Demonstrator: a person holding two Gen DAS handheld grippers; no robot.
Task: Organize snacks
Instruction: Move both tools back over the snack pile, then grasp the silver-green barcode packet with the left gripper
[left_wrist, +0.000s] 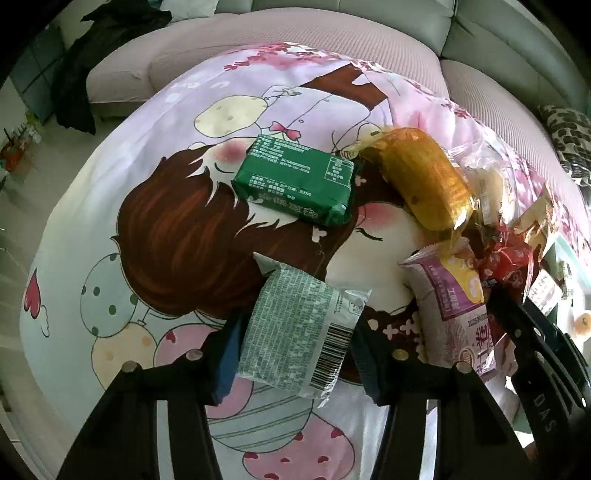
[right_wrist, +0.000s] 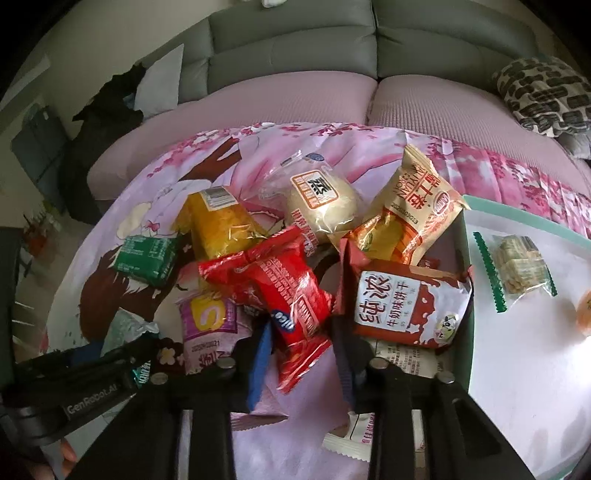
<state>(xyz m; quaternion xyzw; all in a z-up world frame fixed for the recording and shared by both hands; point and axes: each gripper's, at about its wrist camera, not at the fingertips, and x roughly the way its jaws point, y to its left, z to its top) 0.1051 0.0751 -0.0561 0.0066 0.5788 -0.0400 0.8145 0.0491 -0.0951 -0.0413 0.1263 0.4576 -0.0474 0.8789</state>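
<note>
A home living room: a grey sofa (right_wrist: 369, 51) with a leopard-print cushion (right_wrist: 543, 96) behind a cartoon-print cloth (left_wrist: 177, 236)

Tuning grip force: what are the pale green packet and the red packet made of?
Pale green packet: thin plastic film, it seems, semi-matte; crimped end seam, printed barcode, soft creases. Red packet: glossy plastic or foil-lined film; bright glare streaks, sharp crinkles. Both look slippery and crushable.

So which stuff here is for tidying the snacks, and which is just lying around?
For the job:
pale green packet between the left gripper fingers
red packet at the right gripper
green packet
yellow packet
purple packet
mint tray

Just lying around:
cartoon blanket
sofa
spotted cushion
</note>
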